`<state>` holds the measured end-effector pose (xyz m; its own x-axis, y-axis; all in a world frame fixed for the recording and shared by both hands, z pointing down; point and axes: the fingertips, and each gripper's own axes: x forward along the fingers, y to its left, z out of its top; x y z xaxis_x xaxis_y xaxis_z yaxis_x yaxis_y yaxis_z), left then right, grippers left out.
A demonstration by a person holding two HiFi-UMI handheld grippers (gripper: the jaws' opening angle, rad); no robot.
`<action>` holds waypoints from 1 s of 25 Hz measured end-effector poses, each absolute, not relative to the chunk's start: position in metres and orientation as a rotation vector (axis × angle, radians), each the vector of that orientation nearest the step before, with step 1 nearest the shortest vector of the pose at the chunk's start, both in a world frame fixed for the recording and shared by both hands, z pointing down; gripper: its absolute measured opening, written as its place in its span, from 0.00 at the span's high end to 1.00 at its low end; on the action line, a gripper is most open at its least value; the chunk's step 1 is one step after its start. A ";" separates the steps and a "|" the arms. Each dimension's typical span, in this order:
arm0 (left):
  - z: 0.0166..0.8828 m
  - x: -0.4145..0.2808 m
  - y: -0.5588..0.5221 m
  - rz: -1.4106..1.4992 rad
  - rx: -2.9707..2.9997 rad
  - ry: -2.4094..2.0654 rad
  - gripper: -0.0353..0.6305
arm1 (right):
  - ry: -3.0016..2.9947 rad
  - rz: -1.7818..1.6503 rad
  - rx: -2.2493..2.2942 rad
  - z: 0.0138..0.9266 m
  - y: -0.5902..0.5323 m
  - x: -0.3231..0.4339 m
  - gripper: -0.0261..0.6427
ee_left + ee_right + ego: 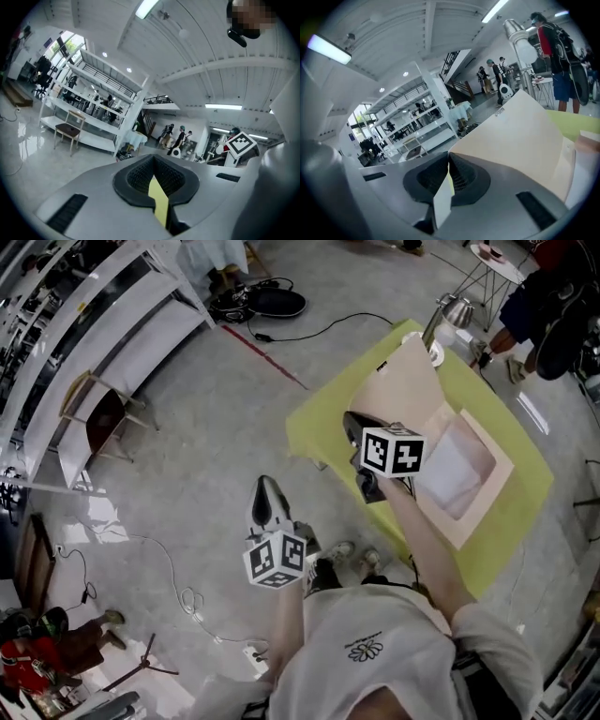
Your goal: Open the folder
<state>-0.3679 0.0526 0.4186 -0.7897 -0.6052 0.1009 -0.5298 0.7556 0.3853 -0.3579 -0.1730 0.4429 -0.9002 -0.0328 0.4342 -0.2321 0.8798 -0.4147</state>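
At the upper right of the head view, on the yellow-green table (314,418), lies the beige folder (495,486). Its cover (408,381) stands up at a slant above the base, where white paper (452,465) shows. The right gripper (353,420) sits at the cover's lower left edge. In the right gripper view its jaws are pressed together with a thin pale edge of that cover between them, so it appears to be pinching the cover. The left gripper (266,486) hangs at lower centre of the frame, over bare floor and well apart from the table, its jaws pressed together on nothing. The step in hand seems to be swinging the cover over, and I judge it roughly half open. To do it well, the pinch should sit near the free edge and follow the arc about the spine rather than pull straight. A straight pull could slide the base on the table or crease the card. The idle left gripper could steady the base's near rim if it shifts. Release looks safest once the cover rests flat. Counted: one folder, one table, two grippers, two marker cubes (392,451) (277,559) and one wooden chair (101,413) at the upper left.
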 end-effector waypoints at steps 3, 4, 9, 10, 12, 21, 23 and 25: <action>0.429 -0.376 0.066 -0.451 0.850 -2.739 0.92 | -2.570 0.483 0.201 0.470 -0.167 -0.386 0.94; 0.435 -0.380 0.070 -0.432 0.834 -2.738 0.92 | -2.551 0.433 0.207 0.481 -0.166 -0.395 0.94; 0.460 -0.404 0.099 -0.369 0.739 -2.752 0.92 | -2.433 0.252 0.230 0.533 -0.162 -0.432 0.94; 0.463 -0.408 0.105 -0.364 0.722 -2.756 0.92 | -2.404 0.227 0.233 0.544 -0.162 -0.438 0.94; 0.467 -0.415 0.115 -0.357 0.691 -2.764 0.92 | -2.352 0.196 0.234 0.568 -0.163 -0.447 0.94; 0.484 -0.415 0.137 -0.331 0.647 -2.779 0.92 | -2.254 0.096 0.237 0.611 -0.159 -0.458 0.94; 0.486 -0.412 0.135 -0.327 0.657 -2.775 0.92 | -2.258 0.166 0.252 0.612 -0.160 -0.457 0.94; 0.481 -0.411 0.133 -0.314 0.684 -2.781 0.92 | -2.279 0.211 0.250 0.605 -0.158 -0.457 0.94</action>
<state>-0.4112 0.1332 0.4814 -0.8553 -0.4787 0.1983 -0.4225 0.8659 0.2679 -0.4573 -0.1579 0.6048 -0.6484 -0.1110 0.7532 -0.2473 0.9664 -0.0704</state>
